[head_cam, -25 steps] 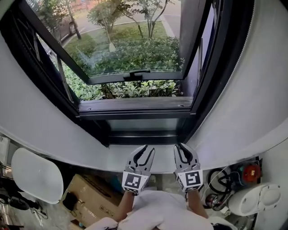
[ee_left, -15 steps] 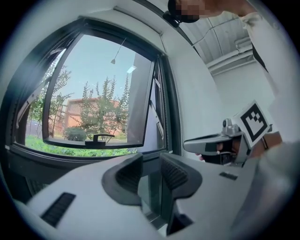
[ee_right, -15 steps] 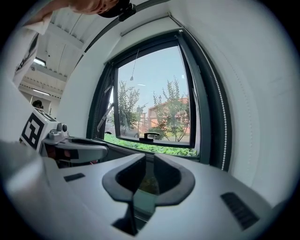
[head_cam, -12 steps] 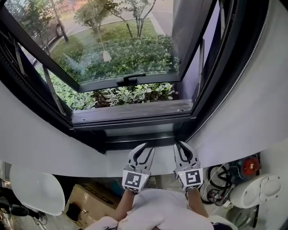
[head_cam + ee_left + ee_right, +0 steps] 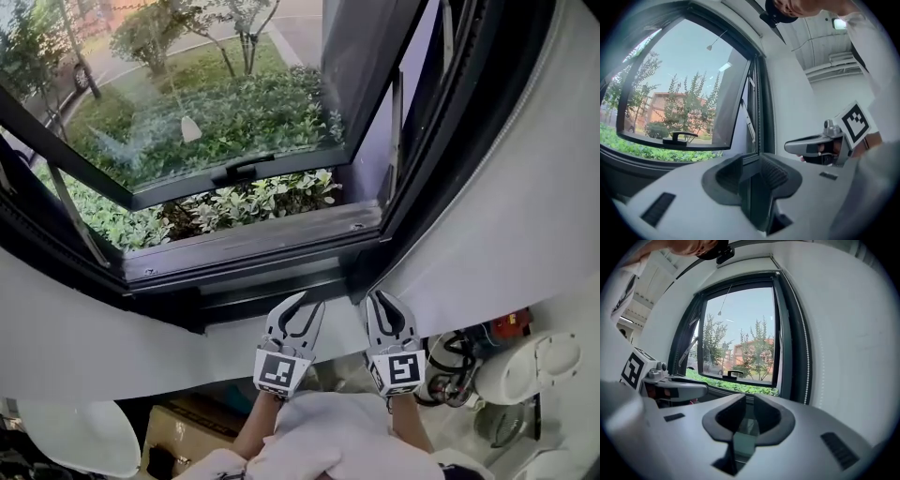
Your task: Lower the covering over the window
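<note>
Window [image 5: 216, 122]: far, straight ahead; the glass is fully bare and the sash is tilted outward.
Covering: not seen; probably rolled up above the frame.
Bead chain [image 5: 808, 366]: hangs down the frame's right side.
Left gripper [image 5: 305, 305]: jaws apart, empty.
Right gripper [image 5: 380, 302]: jaws narrowly apart, empty.
Handling: the chain looks light, limp and slippery; pinch it firmly and pull steadily.

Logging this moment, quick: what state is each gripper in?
Left gripper: open, nothing between its jaws.
Right gripper: open, nothing between its jaws.
</note>
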The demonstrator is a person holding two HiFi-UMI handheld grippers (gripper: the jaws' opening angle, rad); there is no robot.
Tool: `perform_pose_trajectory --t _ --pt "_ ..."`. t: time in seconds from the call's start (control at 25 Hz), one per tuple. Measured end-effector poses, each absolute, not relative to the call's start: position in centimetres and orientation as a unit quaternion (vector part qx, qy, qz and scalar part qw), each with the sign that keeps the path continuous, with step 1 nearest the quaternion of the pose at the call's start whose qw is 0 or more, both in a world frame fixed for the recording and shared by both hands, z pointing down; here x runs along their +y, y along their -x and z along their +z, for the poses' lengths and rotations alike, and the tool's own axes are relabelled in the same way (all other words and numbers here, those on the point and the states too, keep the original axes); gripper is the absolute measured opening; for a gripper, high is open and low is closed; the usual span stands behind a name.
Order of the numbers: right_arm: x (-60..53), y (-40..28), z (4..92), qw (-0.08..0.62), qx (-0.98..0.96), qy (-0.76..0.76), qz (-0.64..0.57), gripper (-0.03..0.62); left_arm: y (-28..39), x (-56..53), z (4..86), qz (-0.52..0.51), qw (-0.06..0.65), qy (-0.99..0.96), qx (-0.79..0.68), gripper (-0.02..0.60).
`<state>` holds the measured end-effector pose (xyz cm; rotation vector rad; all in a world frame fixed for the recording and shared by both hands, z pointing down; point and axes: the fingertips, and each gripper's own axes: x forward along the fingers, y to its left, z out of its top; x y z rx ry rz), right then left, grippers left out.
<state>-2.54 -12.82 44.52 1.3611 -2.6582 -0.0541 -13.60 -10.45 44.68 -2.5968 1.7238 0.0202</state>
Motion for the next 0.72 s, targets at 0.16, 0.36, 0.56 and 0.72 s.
perform_pose_trajectory --t 0.16,0.36,0.56,0.72 --pt "-13.1 1.2 44.3 0.084 -0.875 -0.477 -0.02 0.048 12.4 -11.5 44.8 0.011 0.005 0.845 0.535 0.117" --pt "-13.8 -0.7 44.1 0.084 -0.866 -0.493 -0.022 0.049 10.3 -13.1 44.5 0.01 0.018 0.857 0.516 0.117" --pt "-14.7 -2.7 44.0 0.084 -0.855 -0.512 -0.011 0.049 7.8 -14.5 44.0 0.015 0.022 0.865 0.501 0.117" --pt "-15.2 -3.8 43.8 0.081 -0.848 -0.524 -0.011 0.049 5.8 -15.6 44.1 0.009 0.018 0.876 0.481 0.117"
